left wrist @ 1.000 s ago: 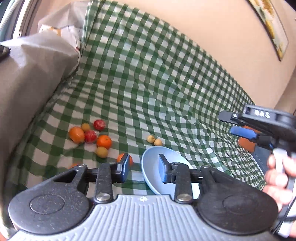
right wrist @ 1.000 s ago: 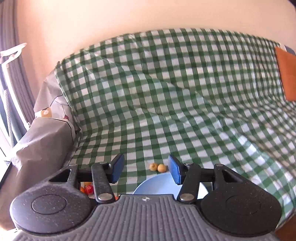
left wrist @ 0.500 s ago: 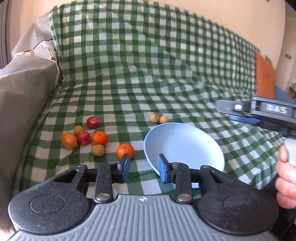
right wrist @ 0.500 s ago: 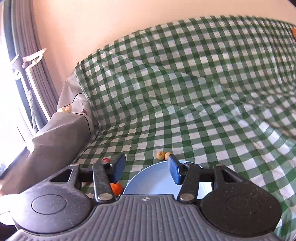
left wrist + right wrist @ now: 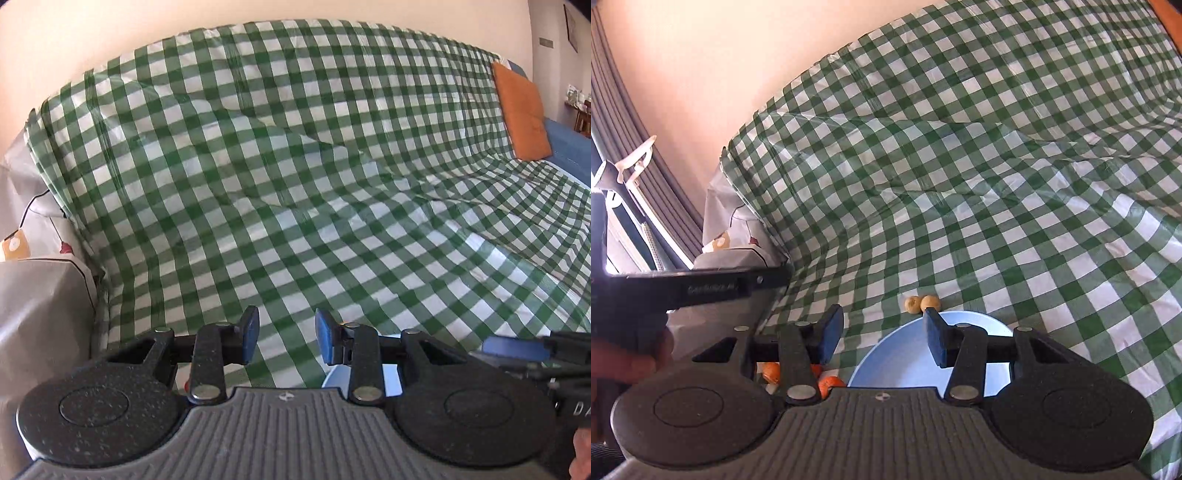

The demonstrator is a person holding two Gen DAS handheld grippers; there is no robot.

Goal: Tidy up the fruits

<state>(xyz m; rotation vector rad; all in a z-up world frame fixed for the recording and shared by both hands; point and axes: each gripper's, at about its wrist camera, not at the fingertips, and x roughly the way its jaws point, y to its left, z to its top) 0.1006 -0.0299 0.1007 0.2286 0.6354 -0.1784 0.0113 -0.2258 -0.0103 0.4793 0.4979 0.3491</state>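
Nearest to the lens, the right gripper (image 5: 882,338) hangs over the near rim of the pale blue bowl (image 5: 905,350), its jaws parted with nothing between them; they have just been closing a little, on air only. Left of the bowl, half hidden under that gripper's body, lie several oranges (image 5: 829,384); other fruit there is too covered to name. Just beyond the bowl's far rim two small tan fruits (image 5: 922,303) sit touching each other on the green checked cloth (image 5: 997,221). The bowl looks empty in the part that shows, so I judge the sorting barely begun.

The left gripper (image 5: 286,338) also stands part open and empty, aimed past the bowl (image 5: 338,376) at bare cloth (image 5: 295,184). Farther off, an orange cushion (image 5: 522,114) leans at the cloth's far right.

Risks, as I judge them: the cloth is wrinkled and looks soft, so a nudged round fruit could roll away from the bowl. The two grippers are close together, and could collide over it. A fingertip pressing the rim might tip the bowl.
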